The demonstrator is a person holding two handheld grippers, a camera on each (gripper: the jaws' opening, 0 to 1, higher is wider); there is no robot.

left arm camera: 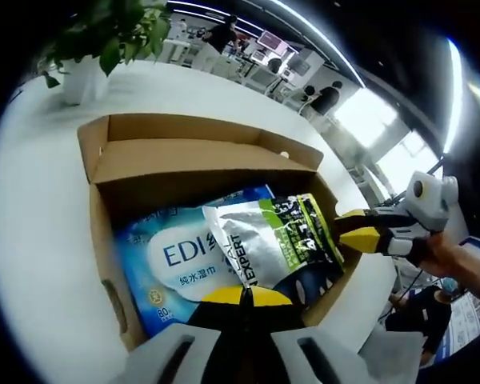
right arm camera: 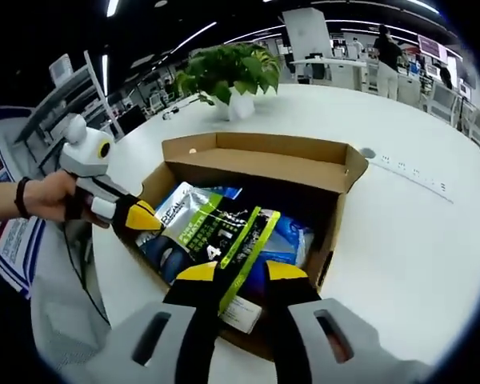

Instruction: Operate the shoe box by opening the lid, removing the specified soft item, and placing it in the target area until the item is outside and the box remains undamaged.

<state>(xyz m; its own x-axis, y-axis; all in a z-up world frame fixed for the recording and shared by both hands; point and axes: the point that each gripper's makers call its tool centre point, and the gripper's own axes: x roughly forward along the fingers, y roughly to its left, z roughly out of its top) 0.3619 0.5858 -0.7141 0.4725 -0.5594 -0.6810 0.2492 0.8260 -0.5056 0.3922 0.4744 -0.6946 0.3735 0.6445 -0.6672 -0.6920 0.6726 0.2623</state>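
An open cardboard shoe box [left arm camera: 104, 240] [right arm camera: 336, 232] rests on the white table, its lid flap folded back. Inside lies a blue wet-wipes pack [left arm camera: 176, 264] [right arm camera: 292, 240]. On top of it is a soft silver, green and black pouch [left arm camera: 280, 240] [right arm camera: 216, 228], partly raised. My right gripper [right arm camera: 242, 274] [left arm camera: 348, 228] is shut on the pouch's end, which sits between its yellow-tipped jaws. My left gripper [left arm camera: 244, 298] [right arm camera: 148, 218] has its jaws together at the pouch's opposite corner, by the box wall. Whether it pinches anything is hidden.
A potted plant [left arm camera: 96, 48] [right arm camera: 232, 76] stands on the round white table [left arm camera: 40, 240] [right arm camera: 416, 240] beyond the box. A person's hand [right arm camera: 48, 196] [left arm camera: 448, 256] holds each gripper. Desks and people fill the far background.
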